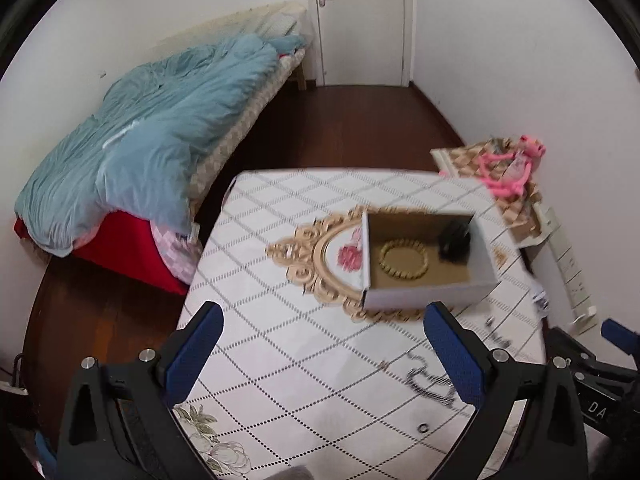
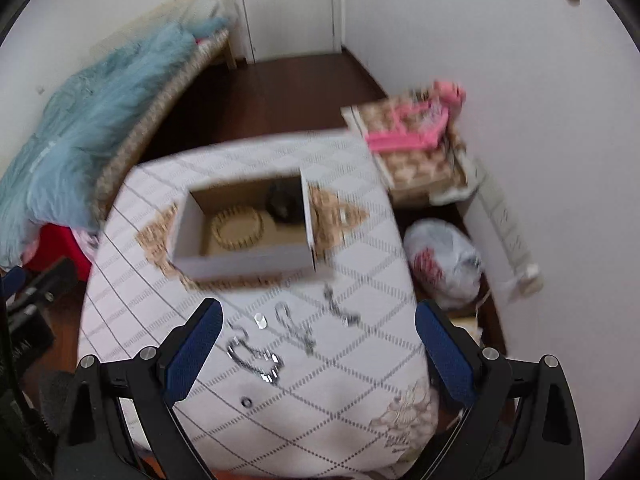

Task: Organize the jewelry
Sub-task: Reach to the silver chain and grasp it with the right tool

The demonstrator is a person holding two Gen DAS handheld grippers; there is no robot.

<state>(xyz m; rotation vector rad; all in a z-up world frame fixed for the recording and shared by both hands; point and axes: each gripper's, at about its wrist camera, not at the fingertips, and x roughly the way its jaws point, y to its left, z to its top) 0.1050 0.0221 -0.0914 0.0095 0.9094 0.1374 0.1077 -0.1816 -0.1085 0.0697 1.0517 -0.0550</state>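
While both tongs, left (image 1: 324,340) and right (image 2: 320,338), hang wide open and empty above the bench (image 2: 360,240), silver chains (image 2: 256,356) lie near the box (image 2: 244,264) holding a bead bracelet (image 2: 238,228).

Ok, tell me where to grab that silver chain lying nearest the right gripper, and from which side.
Come straight down from above with the right gripper. The silver chain lies flat and loosely coiled on the tablecloth, so no edge stands up to pinch from the side. Probably close across the bunched part of the coil, where the links pile together, rather than a single thin strand. Blur hides any clasp.
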